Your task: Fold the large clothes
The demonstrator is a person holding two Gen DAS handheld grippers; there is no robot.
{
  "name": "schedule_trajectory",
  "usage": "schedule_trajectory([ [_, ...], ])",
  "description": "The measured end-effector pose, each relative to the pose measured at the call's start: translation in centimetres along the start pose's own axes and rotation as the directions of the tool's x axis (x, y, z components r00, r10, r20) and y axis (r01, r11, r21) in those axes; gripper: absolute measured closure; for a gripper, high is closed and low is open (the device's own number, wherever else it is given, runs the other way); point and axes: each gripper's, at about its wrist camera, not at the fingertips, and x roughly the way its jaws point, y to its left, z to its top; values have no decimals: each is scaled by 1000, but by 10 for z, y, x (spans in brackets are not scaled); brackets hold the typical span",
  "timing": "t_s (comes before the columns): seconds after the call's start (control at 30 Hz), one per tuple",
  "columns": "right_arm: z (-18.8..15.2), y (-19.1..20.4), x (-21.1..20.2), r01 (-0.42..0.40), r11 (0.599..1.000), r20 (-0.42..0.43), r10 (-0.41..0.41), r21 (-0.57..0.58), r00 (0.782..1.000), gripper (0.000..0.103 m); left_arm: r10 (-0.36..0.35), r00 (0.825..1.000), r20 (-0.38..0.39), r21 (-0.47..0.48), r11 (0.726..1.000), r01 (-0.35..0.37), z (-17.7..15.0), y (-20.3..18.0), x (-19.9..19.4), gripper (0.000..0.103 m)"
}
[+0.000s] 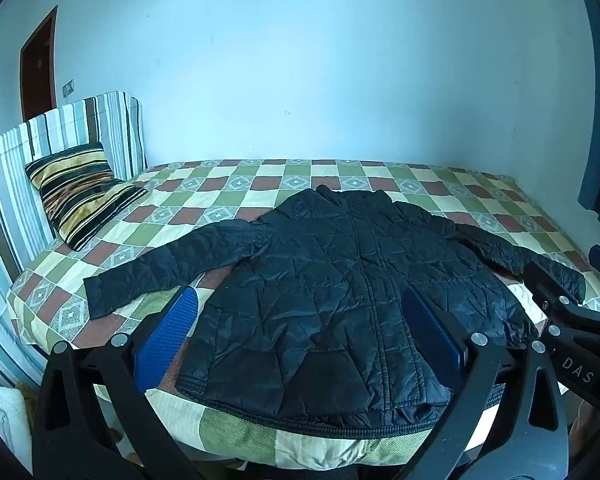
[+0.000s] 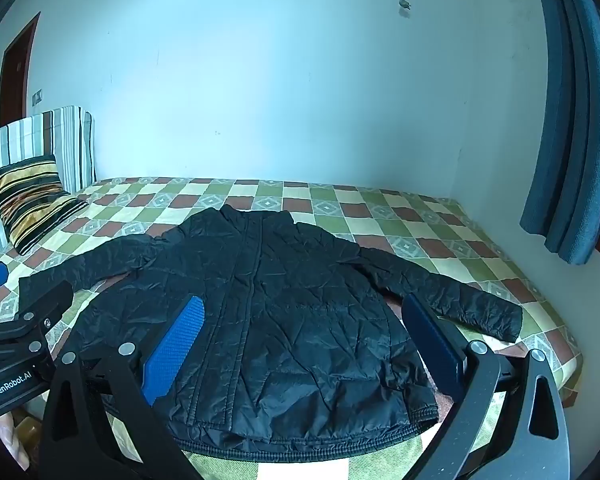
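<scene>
A black quilted jacket (image 1: 332, 280) (image 2: 268, 312) lies flat and front up on the checked bed, zipped, with both sleeves spread sideways and the hem at the near bed edge. My left gripper (image 1: 300, 294) hovers open over the lower part of the jacket, blue pads wide apart, nothing between them. My right gripper (image 2: 303, 300) is likewise open above the hem, closer to the right sleeve (image 2: 460, 304). Each gripper appears at the edge of the other's view: a right finger (image 1: 540, 280) near the right cuff, a left finger (image 2: 48, 300) near the left cuff.
The checked bedspread (image 1: 260, 184) reaches back to a pale wall. A striped pillow (image 1: 80, 192) leans on the striped headboard (image 1: 60, 132) at the left. A blue curtain (image 2: 572, 120) hangs at the right. A dark door (image 1: 40, 64) stands far left.
</scene>
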Motion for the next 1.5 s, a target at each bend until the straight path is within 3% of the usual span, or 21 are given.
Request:
schedule_trajectory([
  [1.5,3,3,0,1,1000,-1,-1,-2,1000,5,8,1000,2,9,1000,-8,-4,4,-2,2],
])
